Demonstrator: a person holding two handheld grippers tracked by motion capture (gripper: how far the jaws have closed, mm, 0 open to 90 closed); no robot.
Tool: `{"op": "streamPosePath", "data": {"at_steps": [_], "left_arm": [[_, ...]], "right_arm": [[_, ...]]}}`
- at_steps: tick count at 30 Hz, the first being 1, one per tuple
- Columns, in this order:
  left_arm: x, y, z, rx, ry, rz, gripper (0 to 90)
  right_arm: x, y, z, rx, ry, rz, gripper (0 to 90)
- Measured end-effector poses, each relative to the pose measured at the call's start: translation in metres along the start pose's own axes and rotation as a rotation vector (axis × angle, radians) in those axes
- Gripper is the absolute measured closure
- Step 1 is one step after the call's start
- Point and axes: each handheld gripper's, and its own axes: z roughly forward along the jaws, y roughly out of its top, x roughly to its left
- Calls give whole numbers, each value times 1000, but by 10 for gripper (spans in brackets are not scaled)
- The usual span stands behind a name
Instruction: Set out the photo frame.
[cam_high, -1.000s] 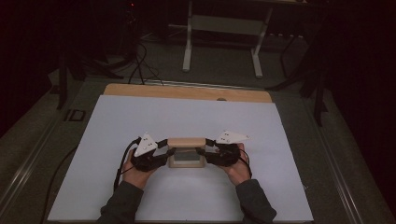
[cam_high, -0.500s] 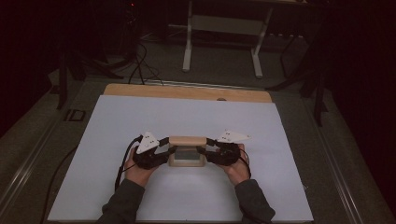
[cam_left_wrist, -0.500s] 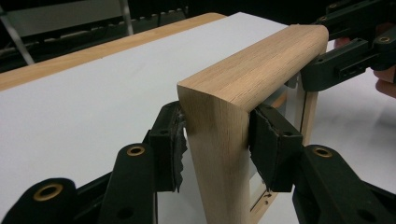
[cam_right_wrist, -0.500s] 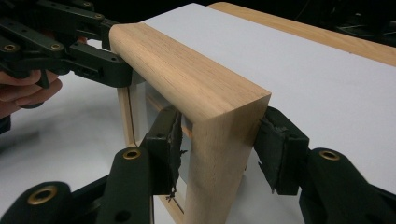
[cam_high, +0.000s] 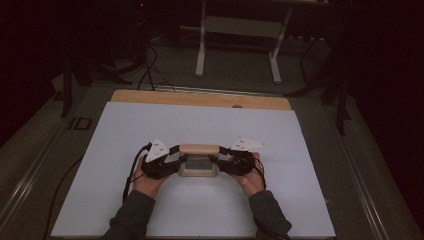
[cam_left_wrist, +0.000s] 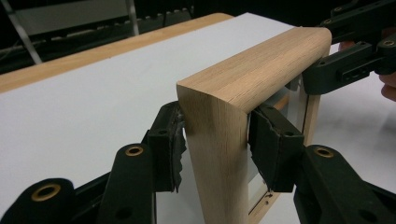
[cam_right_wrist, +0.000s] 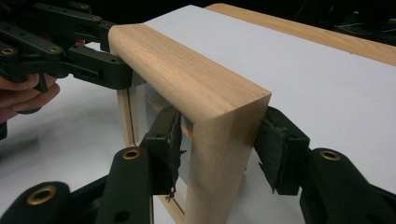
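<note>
Wooden frame (cam_high: 199, 160) upright between both grippers' jaws.

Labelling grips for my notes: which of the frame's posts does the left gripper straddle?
The left gripper straddles the wooden frame's post at the high view's left; the right gripper straddles the opposite post.

a light oak picture frame (cam_high: 199, 161) is standing upright near the front middle of the white tabletop (cam_high: 200, 125), its rounded top rail showing pale grain. its thick side posts are rising straight, and a glass or pale panel is sitting inside a thinner inner border.
</note>
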Motion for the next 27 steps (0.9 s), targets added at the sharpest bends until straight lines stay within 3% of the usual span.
{"op": "streamPosePath", "data": {"at_steps": [9, 15, 27], "left_arm": [[0, 0, 3, -7, -1, -18, 560], [4, -1, 7, -21, -16, -59, 557], [5, 0, 12, -18, -2, -94, 541]], "right_arm": [[-2, 0, 0, 1, -2, 6, 522], [-6, 0, 1, 2, 4, 28, 523], [-12, 2, 5, 9, 14, 60, 520]]}}
